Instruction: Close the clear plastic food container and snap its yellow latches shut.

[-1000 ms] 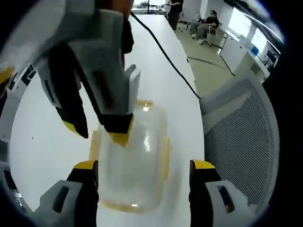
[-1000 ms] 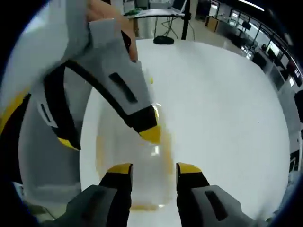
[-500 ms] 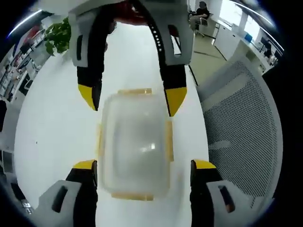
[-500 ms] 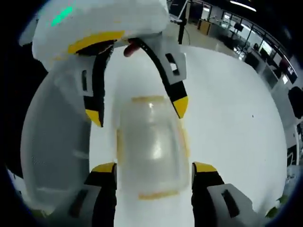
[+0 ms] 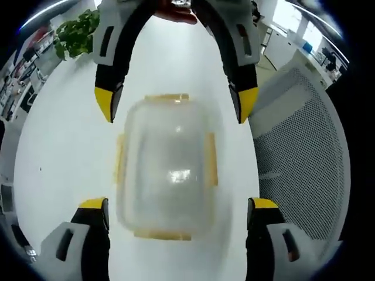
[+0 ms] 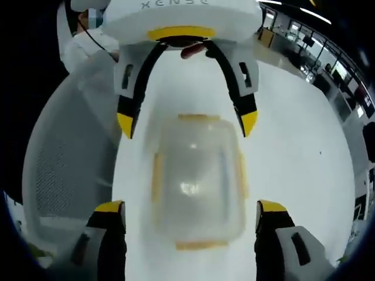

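The clear plastic container (image 5: 167, 167) lies on the white table (image 5: 64, 146) with its lid on and yellow latches (image 5: 211, 167) along all sides. My left gripper (image 5: 179, 206) is open, its jaws straddling the container's near end. Opposite it, my right gripper (image 5: 176, 107) is open too, its yellow tips on either side of the far end. From the right gripper view the container (image 6: 196, 178) sits between the right gripper (image 6: 190, 206) below and the left gripper (image 6: 187, 123) above. Neither gripper touches it. Whether the latches (image 6: 157, 175) are snapped is unclear.
A grey mesh chair (image 5: 299, 152) stands close to the table's edge, also seen in the right gripper view as the chair (image 6: 64, 158). A potted plant (image 5: 73, 35) sits beyond the table. A person (image 6: 88, 41) is behind the left gripper.
Both grippers' jaws have spread wider. The right gripper has swung from a slant to face the left one head-on, and both now frame the container, which has stayed put.
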`<act>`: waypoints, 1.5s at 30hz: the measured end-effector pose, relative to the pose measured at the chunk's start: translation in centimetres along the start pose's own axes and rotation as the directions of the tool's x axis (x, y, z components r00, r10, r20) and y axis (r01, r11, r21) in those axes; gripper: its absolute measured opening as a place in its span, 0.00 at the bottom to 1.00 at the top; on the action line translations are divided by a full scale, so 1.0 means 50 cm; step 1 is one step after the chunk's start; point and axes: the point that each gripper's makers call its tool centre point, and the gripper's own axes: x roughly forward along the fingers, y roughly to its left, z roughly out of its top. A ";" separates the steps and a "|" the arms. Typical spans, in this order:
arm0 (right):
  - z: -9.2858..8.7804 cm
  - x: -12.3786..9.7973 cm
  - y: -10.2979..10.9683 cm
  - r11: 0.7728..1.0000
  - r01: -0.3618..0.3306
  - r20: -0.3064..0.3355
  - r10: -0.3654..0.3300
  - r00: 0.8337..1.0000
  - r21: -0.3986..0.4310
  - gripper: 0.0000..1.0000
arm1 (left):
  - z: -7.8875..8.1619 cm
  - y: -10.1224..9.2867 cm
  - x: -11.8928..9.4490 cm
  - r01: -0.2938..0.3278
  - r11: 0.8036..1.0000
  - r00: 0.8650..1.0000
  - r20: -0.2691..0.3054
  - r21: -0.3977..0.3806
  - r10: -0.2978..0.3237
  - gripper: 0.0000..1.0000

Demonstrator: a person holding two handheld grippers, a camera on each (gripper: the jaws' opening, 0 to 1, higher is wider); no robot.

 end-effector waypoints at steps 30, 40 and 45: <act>-0.057 0.049 -0.023 1.000 0.015 -0.062 -0.016 0.998 -0.012 0.83 | -0.008 0.020 0.067 -0.022 0.999 0.997 -0.073 0.032 0.025 0.93; -0.056 0.054 -0.028 1.000 0.009 -0.052 -0.008 0.999 0.020 0.81 | 0.001 0.032 0.087 -0.049 0.998 0.994 -0.100 0.026 0.052 0.90; -0.056 0.053 -0.028 1.000 0.010 -0.055 -0.009 0.998 0.019 0.81 | -0.001 0.031 0.085 -0.053 0.998 0.993 -0.101 0.022 0.055 0.90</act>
